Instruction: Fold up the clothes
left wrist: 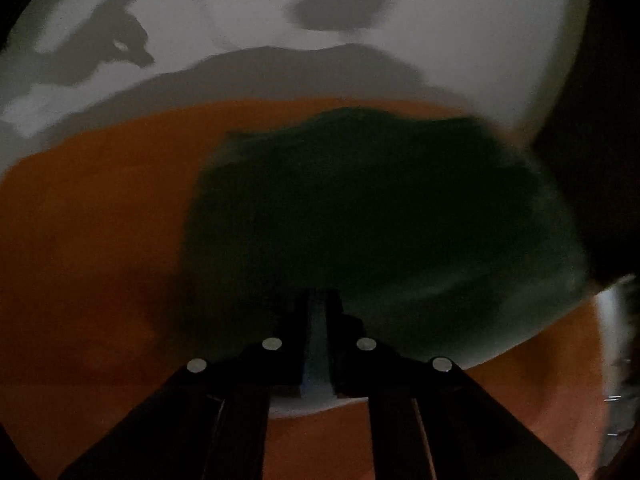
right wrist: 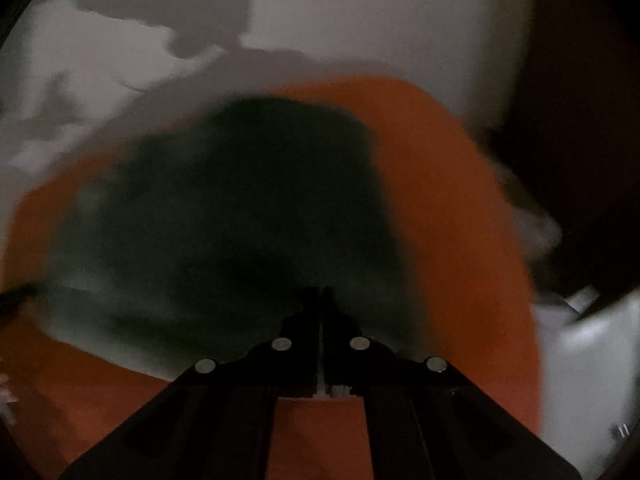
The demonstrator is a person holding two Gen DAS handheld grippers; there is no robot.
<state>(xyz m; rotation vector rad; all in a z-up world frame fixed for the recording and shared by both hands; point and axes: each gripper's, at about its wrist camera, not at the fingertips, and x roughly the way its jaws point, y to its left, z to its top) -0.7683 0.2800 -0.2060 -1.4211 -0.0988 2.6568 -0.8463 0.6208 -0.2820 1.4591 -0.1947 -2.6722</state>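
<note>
A dark green garment (left wrist: pixel 380 208) lies bunched on an orange cloth (left wrist: pixel 100 220). My left gripper (left wrist: pixel 318 294) sits at the garment's near edge. Its jaws are almost together, with a narrow strip of grey-green fabric pinched between the pads. In the right wrist view the same green garment (right wrist: pixel 224 208) spreads to the left over the orange cloth (right wrist: pixel 440 200). My right gripper (right wrist: pixel 319 292) is at its near edge with the jaws pressed together, and only a thin pale sliver shows between them. Both views are dim and blurred.
The orange cloth rests on a white surface (left wrist: pixel 460 40) that carries grey shadows. A pale, shiny object (left wrist: pixel 616 320) stands at the right edge of the left wrist view. A whitish bulky object (right wrist: pixel 580 360) stands at the lower right of the right wrist view.
</note>
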